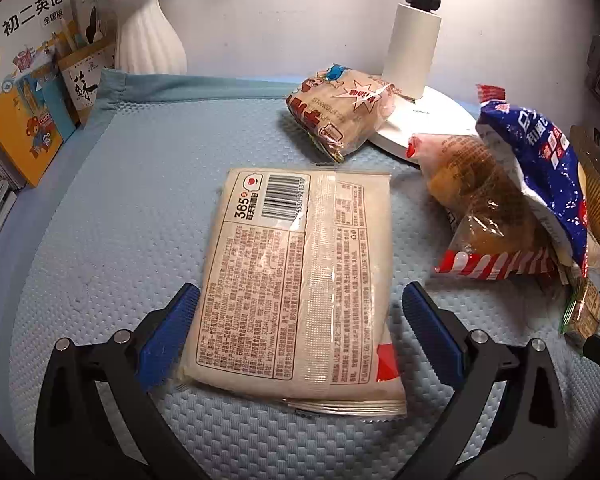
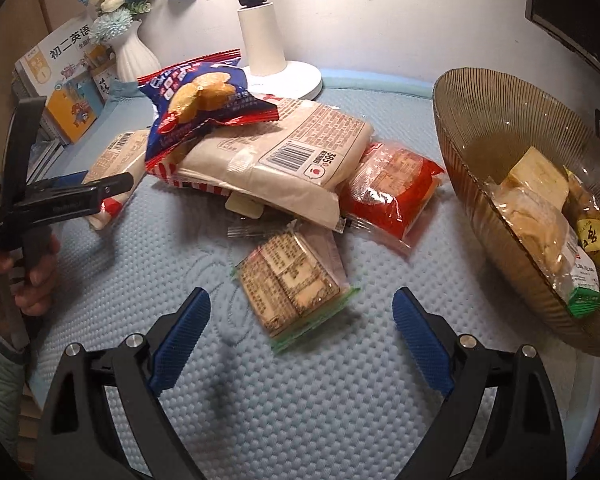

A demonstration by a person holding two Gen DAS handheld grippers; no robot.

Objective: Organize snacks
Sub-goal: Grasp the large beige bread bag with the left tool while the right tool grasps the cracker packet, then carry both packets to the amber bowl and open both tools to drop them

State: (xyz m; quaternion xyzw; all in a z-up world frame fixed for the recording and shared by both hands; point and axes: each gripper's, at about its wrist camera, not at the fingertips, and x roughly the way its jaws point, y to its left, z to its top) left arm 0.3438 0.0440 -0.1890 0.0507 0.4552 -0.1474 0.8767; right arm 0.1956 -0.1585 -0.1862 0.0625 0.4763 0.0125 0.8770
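A flat beige bread packet (image 1: 300,280), barcode side up, lies on the blue mat (image 1: 120,220) between the wide-spread blue fingers of my left gripper (image 1: 300,296). The left pad sits near its edge and the right pad stands clear of it. In the right wrist view my right gripper (image 2: 302,300) is open over the mat, with a small green-edged cracker packet (image 2: 296,284) lying just ahead between its fingertips. Behind it is a pile: a blue bag (image 2: 204,100), a second beige packet (image 2: 276,160) and a red packet (image 2: 396,188).
A ribbed glass bowl (image 2: 500,128) with several snacks in it stands at the right. A white lamp base (image 2: 296,76), a white vase (image 2: 134,56) and books (image 1: 28,92) line the back. A hand (image 2: 36,272) grips the left tool's handle.
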